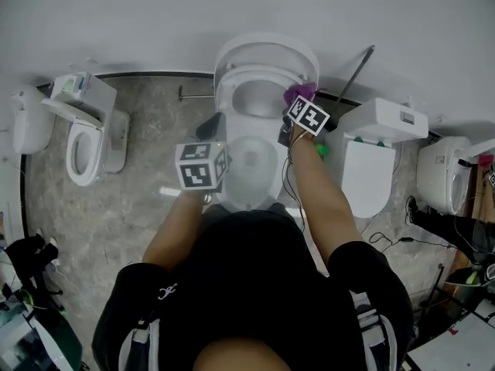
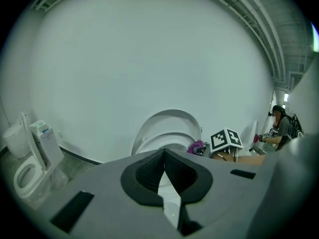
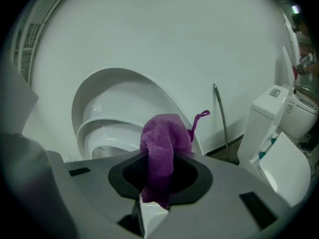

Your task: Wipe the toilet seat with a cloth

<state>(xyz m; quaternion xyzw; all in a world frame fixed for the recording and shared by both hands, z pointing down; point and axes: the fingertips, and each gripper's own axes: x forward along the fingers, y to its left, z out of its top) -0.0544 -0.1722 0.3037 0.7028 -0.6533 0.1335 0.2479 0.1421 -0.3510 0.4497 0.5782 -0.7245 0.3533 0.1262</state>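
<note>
- A person in a black top (image 1: pixel 255 284) is leaning over the middle toilet (image 1: pixel 251 168), holding a gripper in each hand.
- The purple cloth (image 3: pixel 162 143) is being pinched between the jaws of the right gripper (image 3: pixel 158 183). It is bunching up above them, with a thin loop sticking out to the right.
- The cloth is sitting at the right edge of the toilet seat (image 1: pixel 226 91), though I cannot tell whether it is touching the seat.
- The seat ring is lying just in front of the raised lid (image 1: pixel 267 49), which is leaning back against the white wall (image 1: pixel 155 14).
- The left gripper (image 2: pixel 163 156) is hovering by the toilet's left edge, its jaws pressing together with nothing between them.
- A thin rod (image 1: pixel 356 72) is leaning on the wall just right of the lid.
- Two more toilets are standing on the mottled floor (image 1: pixel 147 199). The open toilet (image 1: pixel 85 141) is off to the left, and the closed toilet (image 1: pixel 367 168) is just to the right.
</note>
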